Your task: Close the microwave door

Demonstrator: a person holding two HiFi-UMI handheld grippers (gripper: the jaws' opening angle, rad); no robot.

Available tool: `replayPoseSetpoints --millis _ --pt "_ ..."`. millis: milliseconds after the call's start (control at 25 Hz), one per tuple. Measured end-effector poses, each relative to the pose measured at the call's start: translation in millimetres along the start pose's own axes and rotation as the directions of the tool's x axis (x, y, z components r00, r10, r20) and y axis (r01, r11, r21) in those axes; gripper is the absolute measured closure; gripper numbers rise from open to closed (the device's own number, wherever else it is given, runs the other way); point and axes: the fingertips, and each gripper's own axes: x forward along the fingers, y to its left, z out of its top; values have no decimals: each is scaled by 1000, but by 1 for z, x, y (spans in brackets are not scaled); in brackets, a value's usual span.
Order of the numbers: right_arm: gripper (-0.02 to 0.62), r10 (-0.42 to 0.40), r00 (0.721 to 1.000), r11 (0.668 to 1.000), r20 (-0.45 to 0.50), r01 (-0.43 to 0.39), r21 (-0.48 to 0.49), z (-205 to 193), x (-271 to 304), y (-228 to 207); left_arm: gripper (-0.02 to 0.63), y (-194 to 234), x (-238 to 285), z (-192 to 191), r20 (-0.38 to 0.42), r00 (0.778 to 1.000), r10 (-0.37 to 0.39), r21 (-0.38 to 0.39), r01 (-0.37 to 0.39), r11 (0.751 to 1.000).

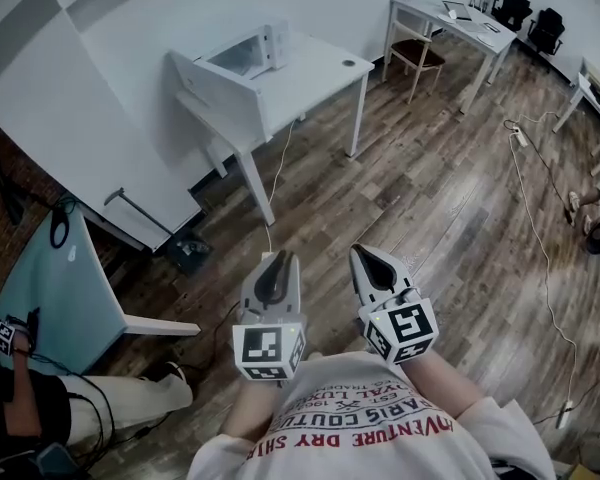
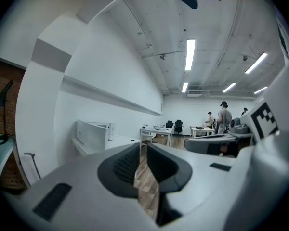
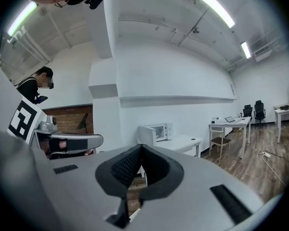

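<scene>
Wood-plank floor [image 1: 430,188], white walls, open office.

Head view: white table [image 1: 320,73] against the wall carries the microwave [image 1: 248,53]; its door looks swung open, hard to be sure at this range. Left tool [image 1: 276,263] and right tool [image 1: 363,253] sit side by side low in frame, just in front of the wearer's shirt, well apart from the microwave. 2nd table [image 1: 450,18] with a chair [image 1: 418,56] at upper right. Cables [image 1: 535,198] trail over the floor. Teal table [image 1: 50,288] at left, seated person [image 1: 100,403] beside it.

Left gripper view: left tool pads stand a thin slit apart, floor shows through, nothing between them. Microwave is small and far off at left, behind a white panel [image 2: 91,134]. 2 people [image 2: 224,117] stand at the far end. Right tool is alongside at right.

Right gripper view: right tool pads are pressed together at the tips, nothing held. Microwave is far off on its table, just above the tips. Left tool shows at left, with a standing person [image 3: 38,83] above it.
</scene>
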Motion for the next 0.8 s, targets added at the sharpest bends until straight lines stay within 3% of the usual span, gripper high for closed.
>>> replayPoseSetpoints --millis 440,800 --pt "583 -49 999 999 -17 50 23 -8 41 3 558 39 22 -18 -54 997 -54 -19 53 998" --pt "583 -34 999 999 -33 35 28 -12 94 -55 558 50 92 -25 -77 997 -21 -33 18 999"
